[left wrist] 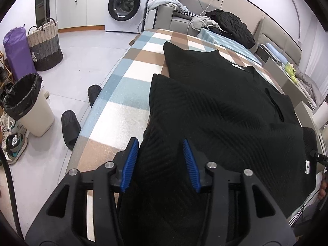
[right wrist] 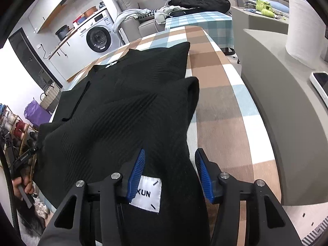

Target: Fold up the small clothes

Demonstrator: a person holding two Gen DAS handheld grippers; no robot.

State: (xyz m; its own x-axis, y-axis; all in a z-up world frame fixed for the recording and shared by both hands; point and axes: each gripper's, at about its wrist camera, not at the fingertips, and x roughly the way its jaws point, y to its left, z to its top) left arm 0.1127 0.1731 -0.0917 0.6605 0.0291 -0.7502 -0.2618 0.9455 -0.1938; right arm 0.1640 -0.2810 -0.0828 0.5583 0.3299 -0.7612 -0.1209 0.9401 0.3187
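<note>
My left gripper (left wrist: 162, 153) has its blue pads spread, a fold of the black ribbed garment (left wrist: 215, 106) lying between them unpinched. My right gripper (right wrist: 171, 170) is likewise parted around the garment's hem, close to its white label (right wrist: 146, 196). The garment lies along the checked worktop (left wrist: 114, 110), its bottom hanging over the near edge, sleeves folded inward.

Even, soft indoor light fills both your wrist views, with no hard shadows. Ahead of your grippers the black garment (left wrist: 215, 106) swallows detail, its ribbing faint. The white floor (left wrist: 82, 61) beyond your left gripper nears overexposure. Fisheye bending curves the checked tablecloth (right wrist: 215, 86); dark vignettes ring the corners.
</note>
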